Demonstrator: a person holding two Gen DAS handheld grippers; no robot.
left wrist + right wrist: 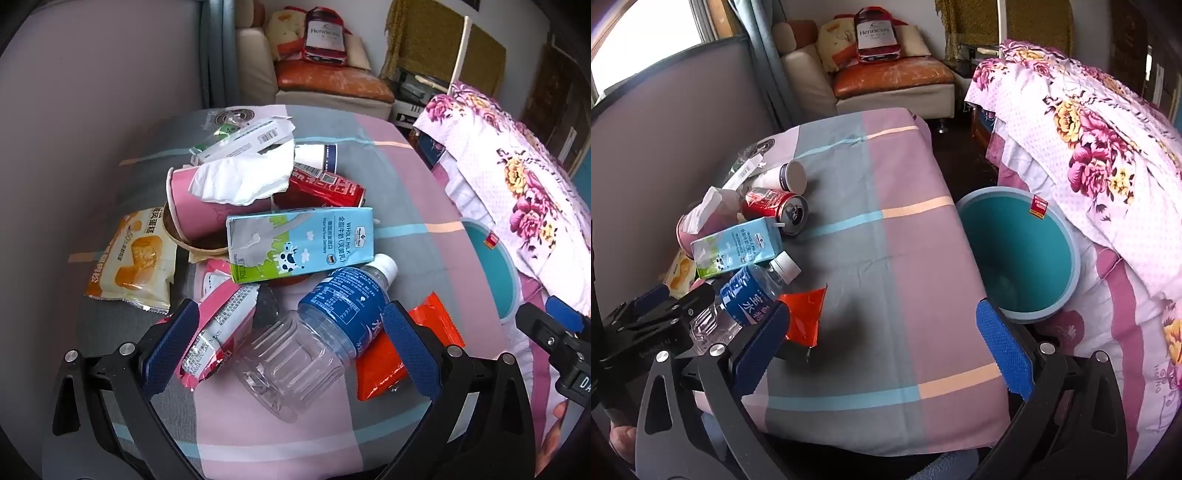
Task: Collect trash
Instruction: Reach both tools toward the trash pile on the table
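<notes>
Trash lies heaped at centre frame in the left wrist view, on a table draped in a pink, grey and blue checked cloth. A clear bottle lies on its side, its long axis running diagonally, white cap toward upper right and base toward the bottom of the frame. Above it a milk carton lies flat, its long side near horizontal. A red can lies on its side behind the carton, open top facing right in the right wrist view. A pink cup, tissue, snack wrappers and an orange packet fill out the pile. A teal bin stands right of the table, against a floral quilt; a sofa sits at top centre.

Left gripper is spread wide, fingers either side of the bottle's lower half, gripping nothing. Right gripper is equally wide over bare cloth, empty.
</notes>
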